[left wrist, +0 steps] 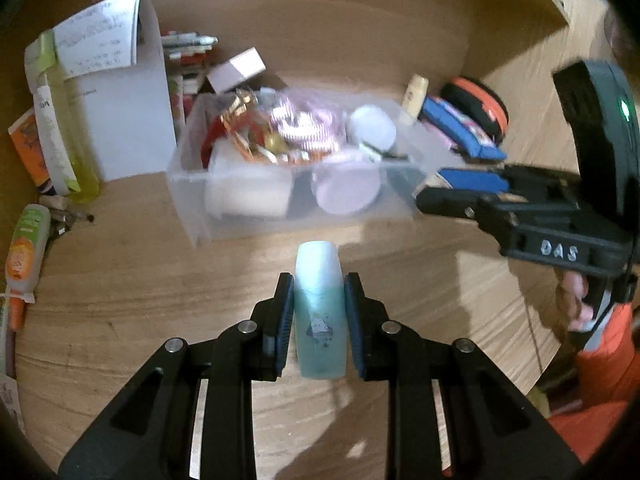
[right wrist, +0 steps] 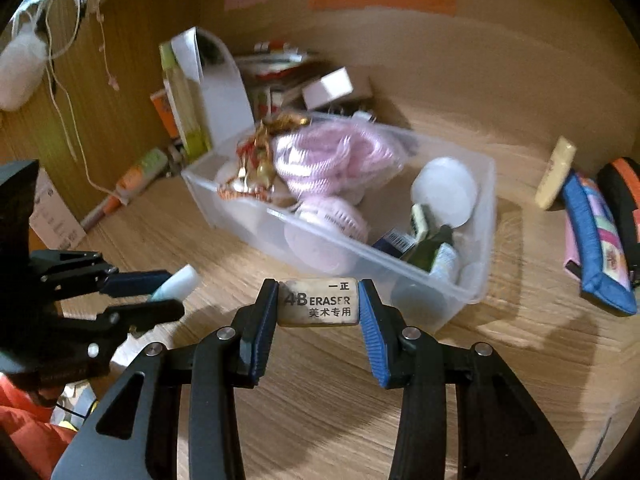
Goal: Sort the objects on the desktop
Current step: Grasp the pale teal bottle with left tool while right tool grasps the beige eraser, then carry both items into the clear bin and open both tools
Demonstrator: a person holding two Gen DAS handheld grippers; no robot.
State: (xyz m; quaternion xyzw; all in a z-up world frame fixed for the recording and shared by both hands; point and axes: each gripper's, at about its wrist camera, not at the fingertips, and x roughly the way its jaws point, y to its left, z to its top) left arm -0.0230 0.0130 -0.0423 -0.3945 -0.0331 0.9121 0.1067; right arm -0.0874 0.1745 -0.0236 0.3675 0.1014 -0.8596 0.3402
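Left gripper (left wrist: 319, 292): I have it clamped on a small teal bottle (left wrist: 320, 312), held above the wooden desk (left wrist: 120, 300).
Right gripper (right wrist: 318, 300): I have it closed on a 4B eraser (right wrist: 318, 303), near the clear bin (right wrist: 400, 264).
Clear bin: mid-desk, crowded with odds and ends.

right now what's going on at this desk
A person is sorting desk clutter with a handheld gripper in each hand. The left gripper is clamped on a small teal bottle; the right gripper is clamped on a 4B eraser. Both are held above the wooden desk, just in front of a clear plastic bin already holding pink coiled cord, round white containers and small tubes. Neither item is in the bin yet.
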